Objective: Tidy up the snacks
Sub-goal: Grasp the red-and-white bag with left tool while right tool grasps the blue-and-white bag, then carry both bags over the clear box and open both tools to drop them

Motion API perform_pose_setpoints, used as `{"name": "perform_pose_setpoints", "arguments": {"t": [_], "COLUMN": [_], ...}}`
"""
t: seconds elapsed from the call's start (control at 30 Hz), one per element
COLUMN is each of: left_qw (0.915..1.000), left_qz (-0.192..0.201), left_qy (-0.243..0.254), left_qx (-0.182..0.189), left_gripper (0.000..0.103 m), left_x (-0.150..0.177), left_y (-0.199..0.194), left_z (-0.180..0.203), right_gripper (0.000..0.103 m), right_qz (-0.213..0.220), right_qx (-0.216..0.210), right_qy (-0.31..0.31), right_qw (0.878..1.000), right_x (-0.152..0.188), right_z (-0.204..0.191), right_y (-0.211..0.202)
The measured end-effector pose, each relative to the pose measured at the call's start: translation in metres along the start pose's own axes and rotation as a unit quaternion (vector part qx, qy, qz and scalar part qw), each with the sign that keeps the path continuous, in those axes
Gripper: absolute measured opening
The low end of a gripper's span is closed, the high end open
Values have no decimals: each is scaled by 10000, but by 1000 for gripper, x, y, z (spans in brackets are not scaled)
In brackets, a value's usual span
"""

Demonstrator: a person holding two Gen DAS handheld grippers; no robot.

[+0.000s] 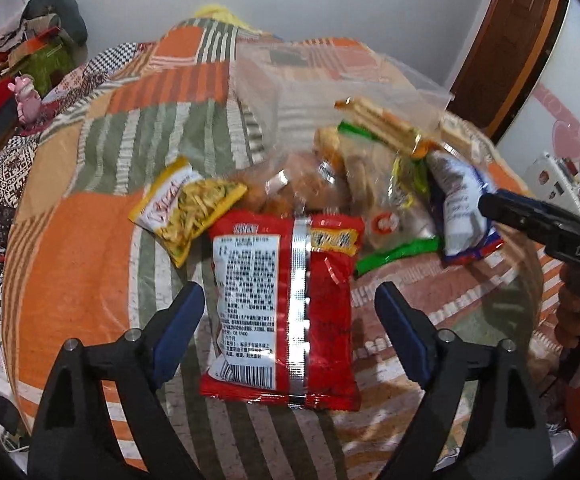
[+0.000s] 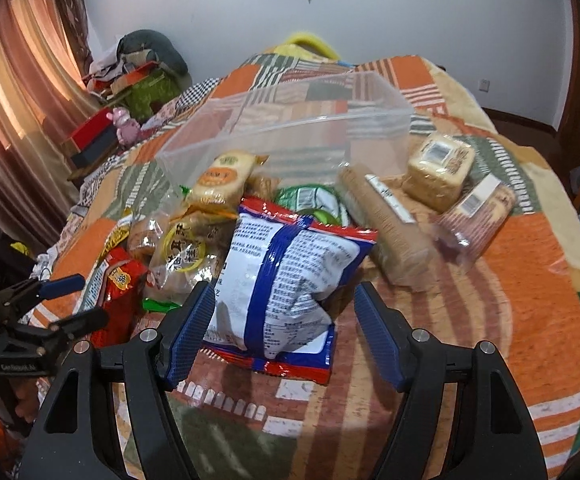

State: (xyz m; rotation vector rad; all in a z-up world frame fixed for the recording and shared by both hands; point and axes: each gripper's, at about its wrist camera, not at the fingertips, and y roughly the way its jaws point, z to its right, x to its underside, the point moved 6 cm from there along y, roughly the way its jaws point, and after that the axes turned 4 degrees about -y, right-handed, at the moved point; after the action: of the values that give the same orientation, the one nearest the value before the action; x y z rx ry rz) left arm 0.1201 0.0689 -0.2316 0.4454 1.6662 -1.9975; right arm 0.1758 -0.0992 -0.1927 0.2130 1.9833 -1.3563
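A pile of snack packs lies on a patchwork blanket. In the left wrist view my left gripper [image 1: 290, 308] is open, its blue pads on either side of a red snack bag [image 1: 286, 304] lying back side up. A yellow chip bag [image 1: 186, 208] lies behind it to the left. In the right wrist view my right gripper [image 2: 286, 308] is open around a blue and white snack bag [image 2: 286, 280], also seen in the left wrist view [image 1: 462, 216]. A clear plastic bin [image 2: 290, 132] stands behind the pile.
Cracker sleeves [image 2: 386, 224], a bread pack [image 2: 438, 172] and a pink wafer pack [image 2: 474, 220] lie at the right of the bin. A bedside shelf with a pink toy [image 2: 124, 124] and boxes stands at the left. The blanket [image 1: 70, 264] covers the whole surface.
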Motion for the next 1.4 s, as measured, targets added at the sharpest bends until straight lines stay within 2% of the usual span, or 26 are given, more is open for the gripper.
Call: {"name": "perform_pose_setpoints", "arguments": {"t": [0.13,0.17,0.37,0.57,0.67,0.9,1.1,1.4], "left_qw": [9996,9995,9995,9997,9998,9989,9959,9907], "left_qz": [-226,-248,-208,-120,-102,364,841,1308], "left_qy": [-4,-6,-80,23,88,282,322,370], "left_qx": [-144,-184,-243,-230,-134,-134,-130,-97], "left_gripper": [88,88,86,66,65,65,65,65], "left_x": [6,7,7,5,4,-10,-38,-85], "left_y": [18,22,32,28,24,-5,-32,-51], "left_z": [-2,-3,-10,-8,-4,11,21,39], "right_gripper": [70,73,78,68,61,52,51,51], "right_qz": [-161,-205,-321,-233,-149,52,313,907], "right_qx": [-51,-66,-85,-92,-74,23,62,195], "right_qy": [-17,-14,-17,49,44,-51,-62,-130], "right_qw": [9999,9998,9994,9997,9999,10000,9995,9956], "right_x": [1,2,4,5,5,1,-8,-43], "right_z": [-4,-5,-5,0,2,2,1,5], "right_y": [13,15,28,25,19,4,-12,-41]}}
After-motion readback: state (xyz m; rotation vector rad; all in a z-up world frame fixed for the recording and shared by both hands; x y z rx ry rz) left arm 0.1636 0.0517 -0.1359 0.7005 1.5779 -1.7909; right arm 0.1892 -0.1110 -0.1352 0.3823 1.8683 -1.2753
